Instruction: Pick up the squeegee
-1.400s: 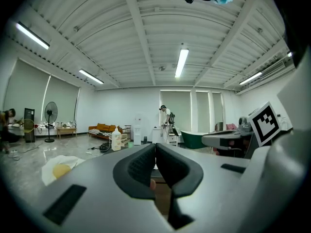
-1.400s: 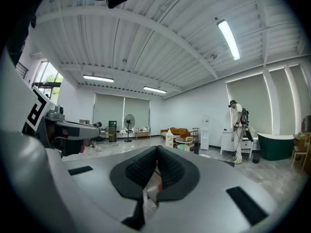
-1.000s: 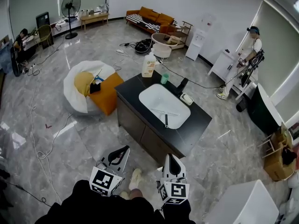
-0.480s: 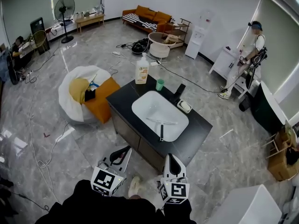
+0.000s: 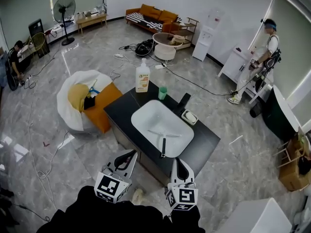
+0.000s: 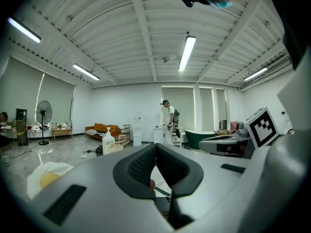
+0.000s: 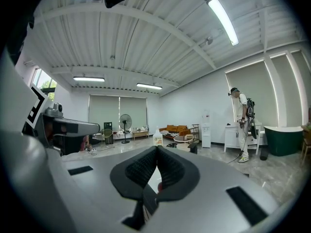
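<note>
counter (image 5: 119, 109) nearer, squeegee (image 5: 164, 144) lower in view

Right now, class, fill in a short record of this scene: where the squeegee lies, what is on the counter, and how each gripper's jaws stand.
squeegee: lies in the sink, handle toward the person, untouched
sink: white, set in a black counter
on the counter: bottle, green cup, faucet, soap dish, all beyond the sink
left gripper: jaws shut, empty, not at the sink
right gripper: jaws shut, empty, not at the sink
</note>
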`<state>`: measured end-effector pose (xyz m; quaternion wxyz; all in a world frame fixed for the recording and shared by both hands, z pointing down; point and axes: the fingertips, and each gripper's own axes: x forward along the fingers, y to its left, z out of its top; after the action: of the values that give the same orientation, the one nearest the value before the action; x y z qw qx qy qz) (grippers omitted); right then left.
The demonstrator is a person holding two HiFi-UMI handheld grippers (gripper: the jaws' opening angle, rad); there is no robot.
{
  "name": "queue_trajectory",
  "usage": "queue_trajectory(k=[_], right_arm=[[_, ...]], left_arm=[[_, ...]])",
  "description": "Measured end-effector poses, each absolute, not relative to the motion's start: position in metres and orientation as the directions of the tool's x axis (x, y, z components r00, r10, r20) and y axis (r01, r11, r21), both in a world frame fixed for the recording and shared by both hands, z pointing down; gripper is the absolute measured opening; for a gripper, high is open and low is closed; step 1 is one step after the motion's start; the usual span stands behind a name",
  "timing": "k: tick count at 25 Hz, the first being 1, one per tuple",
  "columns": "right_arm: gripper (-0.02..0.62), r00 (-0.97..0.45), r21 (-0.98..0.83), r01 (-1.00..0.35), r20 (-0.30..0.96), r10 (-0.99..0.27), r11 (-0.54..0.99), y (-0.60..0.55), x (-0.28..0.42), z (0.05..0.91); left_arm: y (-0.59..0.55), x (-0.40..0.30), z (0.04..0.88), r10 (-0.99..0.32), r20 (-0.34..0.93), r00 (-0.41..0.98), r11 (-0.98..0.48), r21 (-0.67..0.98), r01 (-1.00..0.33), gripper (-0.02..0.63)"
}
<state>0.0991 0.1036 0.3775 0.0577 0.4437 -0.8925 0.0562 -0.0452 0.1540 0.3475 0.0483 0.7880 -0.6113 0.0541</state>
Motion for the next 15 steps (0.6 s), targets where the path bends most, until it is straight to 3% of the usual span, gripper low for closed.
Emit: queue_trajectory(k=[15], right_arm=[[0.015,-0.596,-0.056,-0.802,0.151,-0.789,0.595,0.036,0.104,0.382]], left_arm=[[0.084,-0.038,0.348,-0.957,0.135,0.256,-0.259,0.001,-0.966,0.025]])
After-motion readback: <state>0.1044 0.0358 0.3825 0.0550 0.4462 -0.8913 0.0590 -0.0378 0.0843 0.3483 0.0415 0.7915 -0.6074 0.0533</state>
